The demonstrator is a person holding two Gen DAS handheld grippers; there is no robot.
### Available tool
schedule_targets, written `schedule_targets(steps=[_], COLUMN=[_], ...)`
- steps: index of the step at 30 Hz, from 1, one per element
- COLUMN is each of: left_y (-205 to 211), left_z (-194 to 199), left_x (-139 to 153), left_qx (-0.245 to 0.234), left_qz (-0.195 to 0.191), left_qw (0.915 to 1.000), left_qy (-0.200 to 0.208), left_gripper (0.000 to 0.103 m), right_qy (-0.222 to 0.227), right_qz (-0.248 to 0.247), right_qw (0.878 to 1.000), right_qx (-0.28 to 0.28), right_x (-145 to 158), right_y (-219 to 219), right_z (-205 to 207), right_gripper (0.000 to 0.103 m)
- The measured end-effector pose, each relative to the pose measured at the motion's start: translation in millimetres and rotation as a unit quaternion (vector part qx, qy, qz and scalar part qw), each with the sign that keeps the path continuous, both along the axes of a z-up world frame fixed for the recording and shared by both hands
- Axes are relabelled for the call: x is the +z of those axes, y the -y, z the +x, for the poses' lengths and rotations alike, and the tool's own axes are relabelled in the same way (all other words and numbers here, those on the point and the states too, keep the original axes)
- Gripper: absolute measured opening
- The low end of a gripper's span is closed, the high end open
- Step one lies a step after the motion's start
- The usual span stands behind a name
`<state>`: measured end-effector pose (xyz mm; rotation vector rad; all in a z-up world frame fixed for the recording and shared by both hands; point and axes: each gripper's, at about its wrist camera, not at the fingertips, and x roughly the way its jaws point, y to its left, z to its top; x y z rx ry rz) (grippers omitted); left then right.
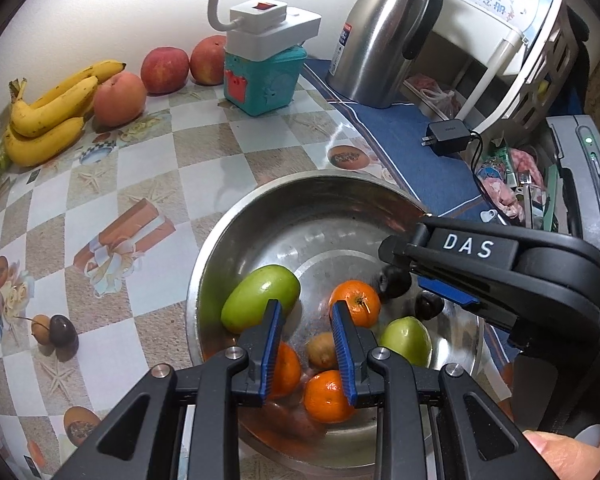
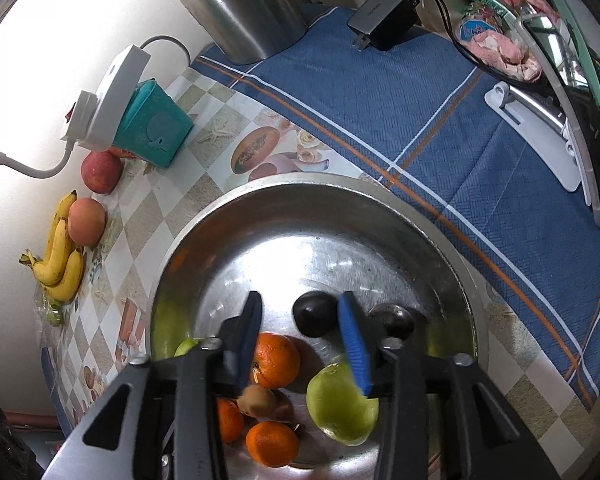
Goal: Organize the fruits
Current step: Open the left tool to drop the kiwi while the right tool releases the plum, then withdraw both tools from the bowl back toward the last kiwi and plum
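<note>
Both grippers over steel bowl (image 2: pixel 260 216) of fruit, mid-worktop. Left gripper (image 1: pixel 306 312) fingers narrow, empty. Right gripper (image 2: pixel 300 304) fingers parted, gripping nothing, dark plum (image 2: pixel 314 314) beneath. Bananas (image 1: pixel 48 120) at worktop's wall edge.

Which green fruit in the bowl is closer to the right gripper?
The smaller green fruit, just below the right gripper and overlapped by its blue pad; the bigger one lies across the bowl.

Bright white wall (image 1: pixel 100 8) behind table (image 1: pixel 148 160)
</note>
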<state>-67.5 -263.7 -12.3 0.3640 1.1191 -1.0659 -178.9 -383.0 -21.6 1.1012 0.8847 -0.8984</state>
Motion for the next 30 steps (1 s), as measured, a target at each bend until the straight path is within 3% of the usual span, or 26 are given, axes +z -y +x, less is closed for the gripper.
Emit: schedule_targets(steps=[7,15,30], left_y=[-6.7,-26.3,-84.2], left_z=[12.7,48.2,113.7], left_x=[2.9,2.1,-8.0], left_qx=[0.022,0.09,0.232], left_qz=[-0.008,-0.014,-0.007], left_qw=[0.9997,0.9953,0.9705], left_qy=[-0.01,-0.034,-0.065], left_gripper=[0.029,0.029,0.029], right_qy=[-0.002,-0.01,-0.013], right_qz=[-0.017,-0.024,-0.031], right_qw=[1.0,0.999,0.997], right_qx=[0.011,0.023,0.064], right_x=[10.6,15.6,16.2], right_y=[-2.5,-6.5,-19.9], right_z=[5.8,11.7,31.2], right_gripper=[0.044,0.044,0.044])
